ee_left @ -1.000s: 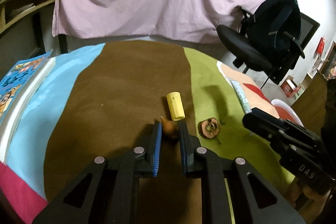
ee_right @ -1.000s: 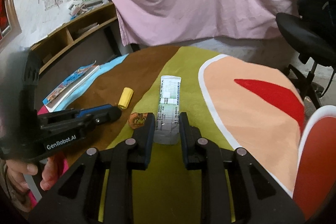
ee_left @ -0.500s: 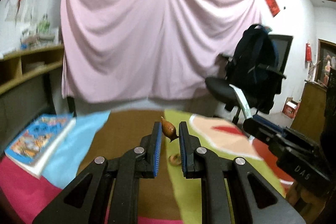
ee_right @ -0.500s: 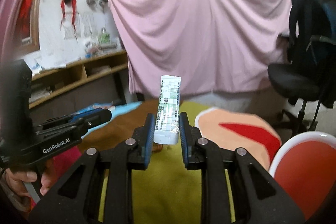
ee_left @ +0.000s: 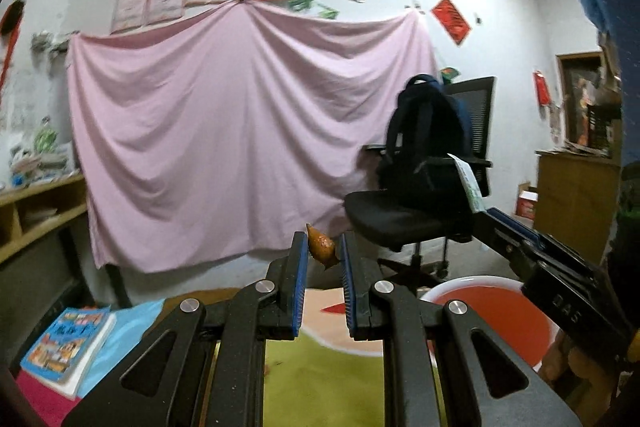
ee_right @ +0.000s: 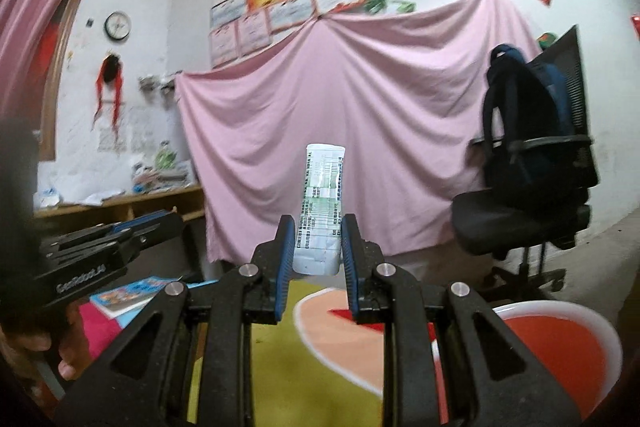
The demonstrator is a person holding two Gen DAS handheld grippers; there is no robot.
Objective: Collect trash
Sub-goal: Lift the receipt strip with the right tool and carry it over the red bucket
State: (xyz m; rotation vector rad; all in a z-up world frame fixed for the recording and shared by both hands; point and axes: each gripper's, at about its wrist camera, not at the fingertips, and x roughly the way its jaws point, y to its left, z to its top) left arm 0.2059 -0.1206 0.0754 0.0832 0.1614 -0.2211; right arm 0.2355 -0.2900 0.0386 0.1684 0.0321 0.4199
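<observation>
Carry step. Left tongs (ee_left: pixel 323 255) pinch brown scrap (ee_left: pixel 320 246); right tongs (ee_right: pixel 318 247) clamp flat wrapper (ee_right: pixel 320 211), both aloft above bench. Next: release over red bin (ee_right: pixel 560 343), near right.

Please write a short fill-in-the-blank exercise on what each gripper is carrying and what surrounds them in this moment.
1. The left gripper is shut on a small ____-coloured scrap of peel.
2. The right gripper holds a long wrapper standing ____ between its jaws.
3. The sheet hung on the back wall is ____.
4. A dark backpack sits on the office ____.

Missing words: brown; upright; pink; chair
</observation>
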